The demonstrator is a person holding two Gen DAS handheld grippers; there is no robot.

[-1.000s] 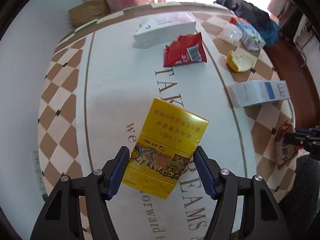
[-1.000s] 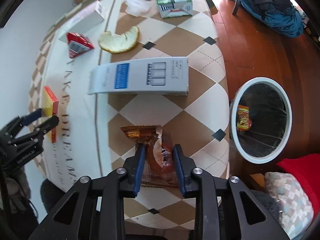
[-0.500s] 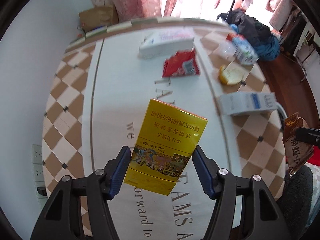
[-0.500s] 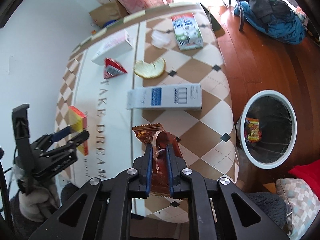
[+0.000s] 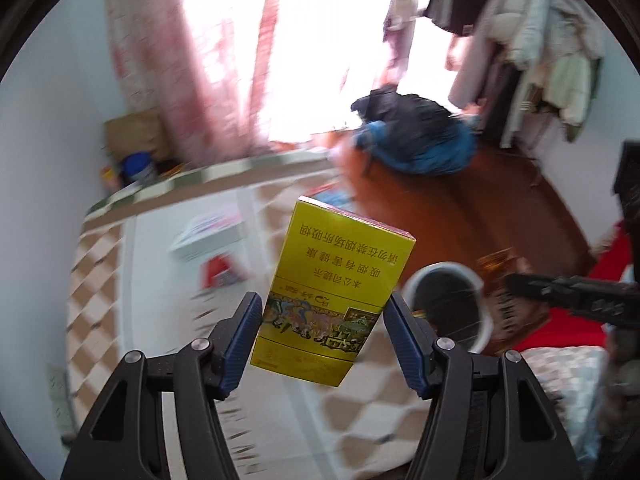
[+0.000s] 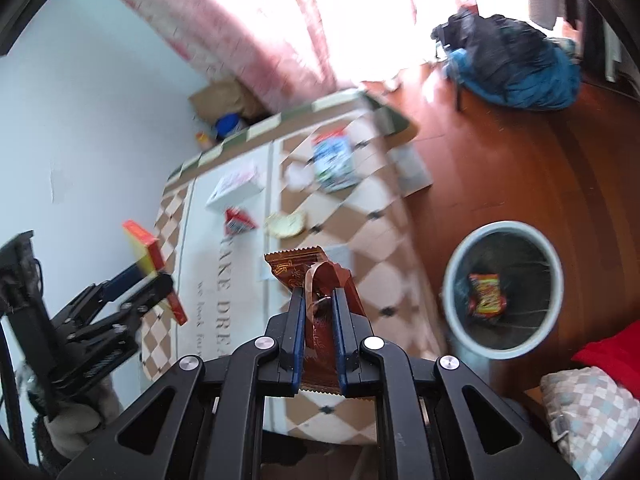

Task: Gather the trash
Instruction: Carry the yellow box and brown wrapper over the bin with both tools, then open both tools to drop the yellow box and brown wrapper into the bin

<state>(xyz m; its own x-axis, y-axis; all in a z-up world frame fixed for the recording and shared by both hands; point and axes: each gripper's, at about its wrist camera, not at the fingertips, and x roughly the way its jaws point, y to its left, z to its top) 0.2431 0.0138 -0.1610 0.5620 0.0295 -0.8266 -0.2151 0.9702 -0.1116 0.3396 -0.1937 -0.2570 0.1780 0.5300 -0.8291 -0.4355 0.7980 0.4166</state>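
Note:
My left gripper [image 5: 323, 312] is shut on a yellow cigarette box [image 5: 340, 280] and holds it in the air above the table; it also shows in the right wrist view [image 6: 148, 256]. My right gripper [image 6: 316, 300] is shut on a brown snack wrapper [image 6: 308, 276], lifted above the table's edge. The white-rimmed trash bin [image 6: 556, 276] stands on the floor to the right with a colourful wrapper [image 6: 486, 294] inside; it also shows in the left wrist view [image 5: 480, 288].
On the checkered table [image 6: 380, 240] lie a white box [image 6: 236, 188], a red packet [image 6: 238, 220], a peel [image 6: 286, 224], a milk carton [image 6: 334, 160] and a white carton [image 6: 340, 254]. A blue-black bag [image 6: 516, 72] lies on the wooden floor. A red cushion [image 6: 612, 352] is at right.
Both grippers have risen well above the table with their loads and swung to the right toward the bin. The bin now shows in the left wrist view.

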